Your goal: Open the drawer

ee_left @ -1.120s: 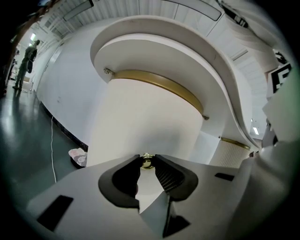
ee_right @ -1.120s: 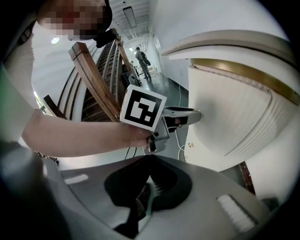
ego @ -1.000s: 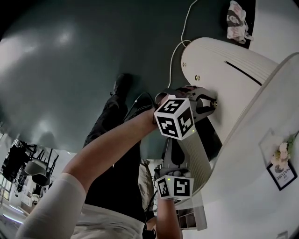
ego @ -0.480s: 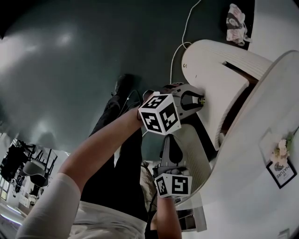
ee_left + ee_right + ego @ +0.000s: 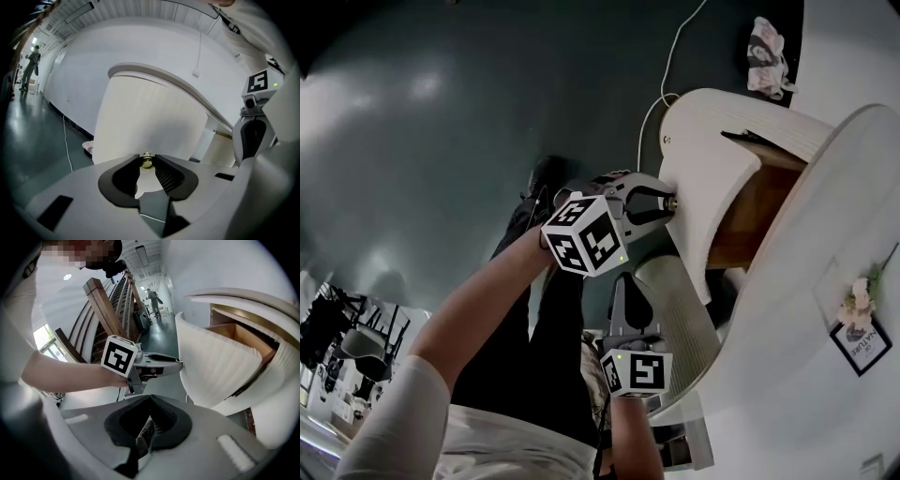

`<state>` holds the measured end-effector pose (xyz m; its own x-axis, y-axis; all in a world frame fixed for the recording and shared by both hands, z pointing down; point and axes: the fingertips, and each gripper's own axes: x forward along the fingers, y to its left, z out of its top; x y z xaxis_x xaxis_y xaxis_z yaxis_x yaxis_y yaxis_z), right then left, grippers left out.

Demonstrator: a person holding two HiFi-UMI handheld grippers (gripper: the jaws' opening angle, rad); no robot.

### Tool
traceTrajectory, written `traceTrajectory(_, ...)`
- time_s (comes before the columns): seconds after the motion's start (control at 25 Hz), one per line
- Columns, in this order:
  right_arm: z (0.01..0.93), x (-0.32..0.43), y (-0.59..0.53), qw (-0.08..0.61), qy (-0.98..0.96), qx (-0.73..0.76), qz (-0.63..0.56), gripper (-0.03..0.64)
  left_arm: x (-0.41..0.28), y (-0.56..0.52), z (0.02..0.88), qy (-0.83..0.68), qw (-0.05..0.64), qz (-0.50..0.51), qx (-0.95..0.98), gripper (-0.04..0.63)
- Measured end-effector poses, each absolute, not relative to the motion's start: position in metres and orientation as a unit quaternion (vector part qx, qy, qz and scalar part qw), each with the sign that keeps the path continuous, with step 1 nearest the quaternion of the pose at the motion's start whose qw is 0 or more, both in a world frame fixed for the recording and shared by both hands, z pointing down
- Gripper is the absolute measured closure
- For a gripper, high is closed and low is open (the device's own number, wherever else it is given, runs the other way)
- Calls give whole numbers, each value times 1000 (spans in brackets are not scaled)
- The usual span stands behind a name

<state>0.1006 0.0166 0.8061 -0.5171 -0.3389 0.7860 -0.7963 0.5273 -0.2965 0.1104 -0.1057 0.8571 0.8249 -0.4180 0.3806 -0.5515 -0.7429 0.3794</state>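
Note:
The drawer's white ribbed front (image 5: 712, 178) stands pulled out from the rounded white cabinet (image 5: 811, 309), with its wooden inside (image 5: 750, 211) showing. My left gripper (image 5: 666, 202) is shut on the small brass knob (image 5: 673, 202) on that front. In the left gripper view the knob (image 5: 146, 161) sits pinched between the dark pads, against the drawer front (image 5: 150, 117). My right gripper (image 5: 623, 286) hangs below the drawer, close to the cabinet's ribbed side, shut with nothing in it. In the right gripper view its jaws meet at the tips (image 5: 149, 398), and the open drawer (image 5: 239, 333) lies to the upper right.
A white cable (image 5: 661, 84) runs down the dark floor behind the cabinet, near a patterned cloth (image 5: 764, 52). A framed card with flowers (image 5: 861, 337) lies on the cabinet top. Chairs (image 5: 356, 333) stand far left. A wooden staircase (image 5: 108, 301) rises behind.
The left gripper has moved left with the knob, and the drawer has slid out from a thin slit to a wide gap showing its wooden inside. The right gripper has shifted slightly left.

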Motion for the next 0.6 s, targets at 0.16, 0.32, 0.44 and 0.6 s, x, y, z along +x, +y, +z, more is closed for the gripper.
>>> traceTrajectory(0.16, 808, 92, 21, 358, -816, 332, 309, 606, 100, -100, 857, -270, 249, 141, 920, 489)
traceTrajectory(0.32, 806, 92, 23, 356, -820, 325, 308, 606, 95, -97, 858, -274, 246, 153, 917, 489)
traceTrajectory(0.44, 807, 90, 27, 363, -826, 316, 294, 606, 90, -92, 858, -274, 243, 162, 916, 489)
traceTrajectory(0.6, 804, 83, 32, 367, -831, 304, 288, 606, 77, -81, 858, -277, 249, 165, 913, 489)
